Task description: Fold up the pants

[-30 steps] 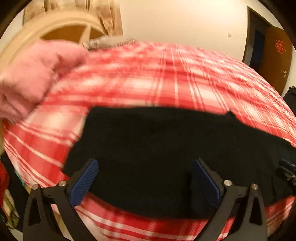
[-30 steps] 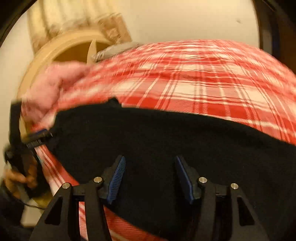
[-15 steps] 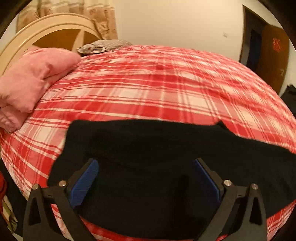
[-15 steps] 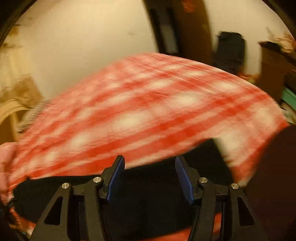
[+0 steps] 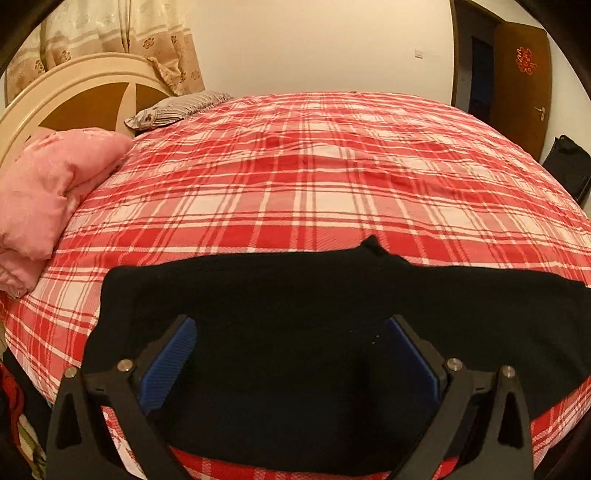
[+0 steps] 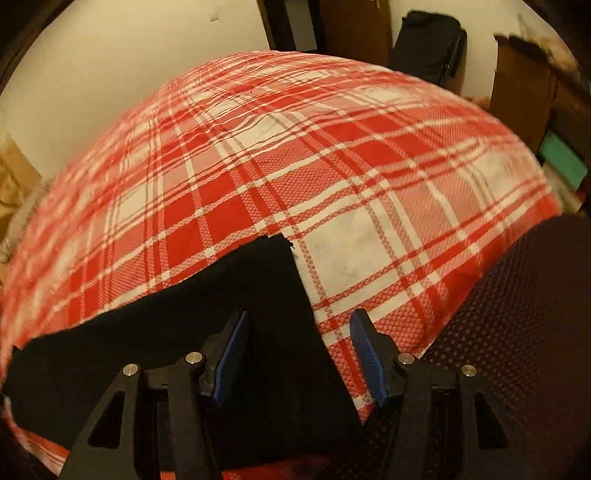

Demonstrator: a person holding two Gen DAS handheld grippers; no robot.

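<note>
Pants: 1 black pair (image 5: 295,332), lying flat along the near edge of the bed (image 5: 332,177), spread left to right across the red-and-white plaid cover.
Left tongs (image 5: 291,354): spread wide, both blue pads over the black cloth, nothing between them; contact with the cloth cannot be told.
Right tongs (image 6: 299,350): parted, empty; left pad over the pants (image 6: 184,339), right pad over bare plaid.
Left view only: headboard (image 5: 74,96), 1 pink blanket (image 5: 44,184) at the left bed edge, 1 striped pillow (image 5: 177,107) by the headboard, curtain (image 5: 110,33), brown door (image 5: 521,81), a small peak on the pants' far edge.
Right view only: the pants' right end, a straight cut edge running diagonally toward the bed front; a dark dotted fabric (image 6: 517,350) at lower right, beside the bed corner; 1 black bag (image 6: 428,40) and brown furniture (image 6: 524,85) past the far side.
Count: 2 tongs, 1 pants, 1 blanket, 1 pillow.
Open room: wide stretch of bare plaid beyond the pants' far edge; bare cover right of the pants' end.
Edges: pants sit close to the near bed edge; blanket well apart from them.
</note>
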